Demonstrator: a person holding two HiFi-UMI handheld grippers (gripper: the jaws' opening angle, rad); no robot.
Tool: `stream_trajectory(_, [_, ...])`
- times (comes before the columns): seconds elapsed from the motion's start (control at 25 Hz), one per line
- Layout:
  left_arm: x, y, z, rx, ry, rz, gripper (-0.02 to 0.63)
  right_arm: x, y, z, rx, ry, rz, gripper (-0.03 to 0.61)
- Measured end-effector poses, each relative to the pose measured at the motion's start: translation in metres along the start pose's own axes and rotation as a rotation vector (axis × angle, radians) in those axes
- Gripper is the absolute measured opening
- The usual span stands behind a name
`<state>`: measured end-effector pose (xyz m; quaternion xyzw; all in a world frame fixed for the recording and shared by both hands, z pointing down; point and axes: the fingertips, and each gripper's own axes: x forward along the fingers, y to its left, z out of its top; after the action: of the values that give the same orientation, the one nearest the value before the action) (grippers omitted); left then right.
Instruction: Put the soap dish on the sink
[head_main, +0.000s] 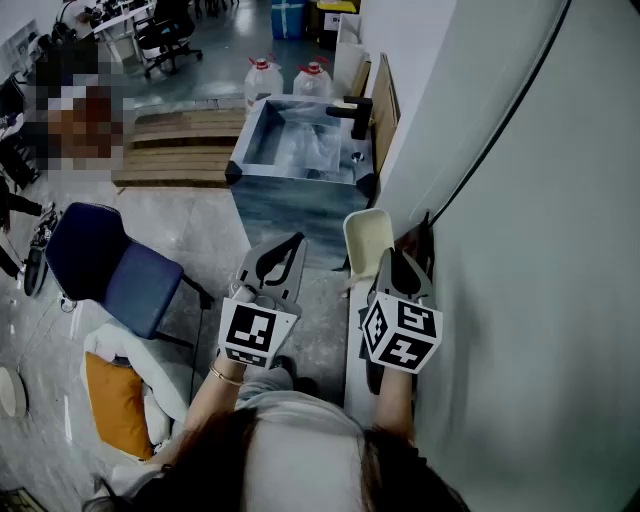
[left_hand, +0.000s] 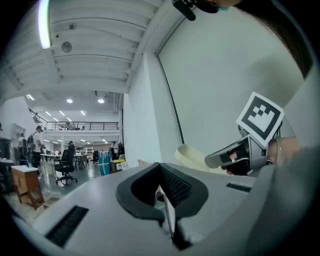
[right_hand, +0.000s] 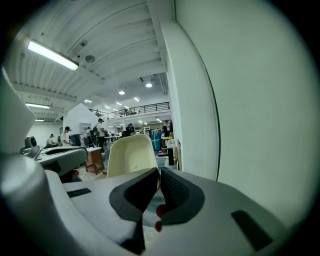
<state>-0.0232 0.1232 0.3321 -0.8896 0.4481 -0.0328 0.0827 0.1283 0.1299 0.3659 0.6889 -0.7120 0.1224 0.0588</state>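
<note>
A cream oval soap dish (head_main: 366, 238) is held up in the air, with my right gripper (head_main: 388, 258) shut on its near edge. In the right gripper view the soap dish (right_hand: 131, 154) stands upright just beyond the closed jaws (right_hand: 159, 172). The grey stone sink (head_main: 298, 176) with a black tap (head_main: 353, 110) stands ahead, beyond both grippers and apart from the dish. My left gripper (head_main: 296, 242) is shut with nothing in it, level with the right one. In the left gripper view the dish (left_hand: 192, 154) shows to the right of that gripper (left_hand: 160, 168).
A white wall (head_main: 520, 250) runs close along the right. Two water bottles (head_main: 264, 76) stand behind the sink, and wooden pallets (head_main: 180, 150) lie to its left. A blue chair (head_main: 110, 265) and an orange cushion (head_main: 115, 400) are on the floor at the left.
</note>
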Motion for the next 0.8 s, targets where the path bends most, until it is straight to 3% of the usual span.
stream_trajectory(0.4, [0.039,0.001,-0.002,0.006,-0.001,-0.014,0.003,0.033,-0.015,0.001,0.016,0.008,0.005,0.041])
stream_trajectory(0.8, [0.082,0.032,-0.021,-0.009,0.011,-0.023,0.003,0.086,-0.014,0.004,0.039,0.019,0.023,0.041])
